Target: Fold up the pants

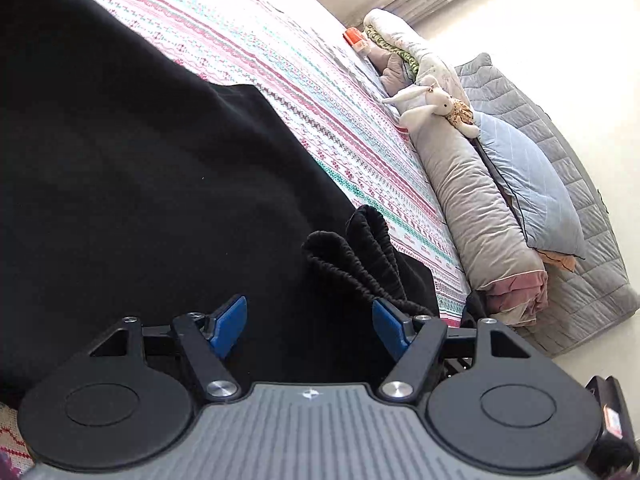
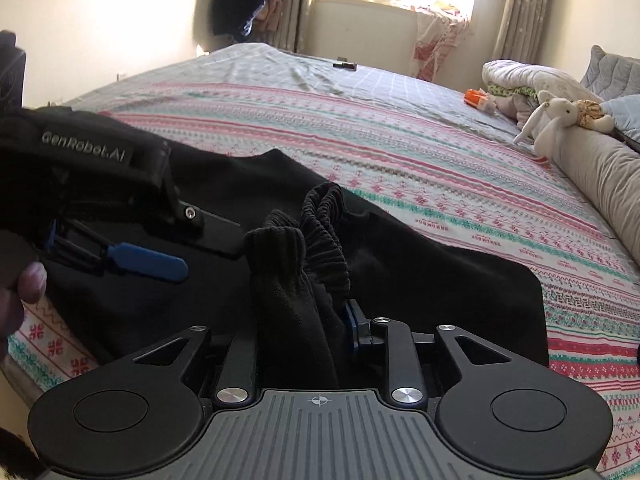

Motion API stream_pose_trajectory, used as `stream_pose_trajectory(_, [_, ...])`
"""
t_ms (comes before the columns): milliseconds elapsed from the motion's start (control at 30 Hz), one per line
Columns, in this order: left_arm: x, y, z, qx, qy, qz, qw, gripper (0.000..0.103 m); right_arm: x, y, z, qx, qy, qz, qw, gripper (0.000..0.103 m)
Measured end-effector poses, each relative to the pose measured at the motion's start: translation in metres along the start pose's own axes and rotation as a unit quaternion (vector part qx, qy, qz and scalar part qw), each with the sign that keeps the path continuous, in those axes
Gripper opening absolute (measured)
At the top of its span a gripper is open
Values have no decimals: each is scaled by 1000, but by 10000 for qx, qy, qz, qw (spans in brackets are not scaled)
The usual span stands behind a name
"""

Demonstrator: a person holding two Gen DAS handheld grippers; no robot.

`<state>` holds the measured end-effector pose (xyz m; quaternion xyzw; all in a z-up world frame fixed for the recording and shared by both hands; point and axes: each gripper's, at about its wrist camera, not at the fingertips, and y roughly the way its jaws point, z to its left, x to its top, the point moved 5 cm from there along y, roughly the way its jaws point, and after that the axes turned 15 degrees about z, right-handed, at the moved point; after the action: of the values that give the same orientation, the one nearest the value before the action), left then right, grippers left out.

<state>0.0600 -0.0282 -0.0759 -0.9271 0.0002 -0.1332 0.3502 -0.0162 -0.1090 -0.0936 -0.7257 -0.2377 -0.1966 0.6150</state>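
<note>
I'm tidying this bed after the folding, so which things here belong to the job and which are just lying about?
Job: black pants; right gripper, with the waistband bunched between its fingers; left gripper, open.

Lying about: plush rabbit; orange toy; rolled quilt; blue pillow.

The pants lie spread on the near part of the bed, waistband bunched upward between the two grippers. Along the bed's right edge runs a rolled quilt, a stuffed rabbit on it, pillows just beyond.
</note>
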Motion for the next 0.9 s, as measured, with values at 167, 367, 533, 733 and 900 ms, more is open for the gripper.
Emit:
stream_pose_trajectory(167, [1, 3, 4, -493, -334, 107, 9982, 81, -14, -22, 7, 414, -154, -165, 9989, 65])
stream_pose_trajectory(367, [0, 9, -3, -874, -406, 303, 9949, 81, -15, -35, -3, 792, -32, -372, 9962, 68])
stream_pose_trajectory(533, [-2, 18, -2, -1112, -516, 549, 9909, 81, -12, -21, -4, 1643, 287, -200, 9858, 69])
stream_pose_trajectory(733, [-3, 22, -3, -1038, -449, 573, 9919, 81, -20, -24, 15, 2025, -76, -97, 9792, 67])
stream_pose_trajectory(900, [-3, 25, -10, -364, -131, 458, 9982, 54, -23, -28, 10, 2236, -35, 12, 9747, 69])
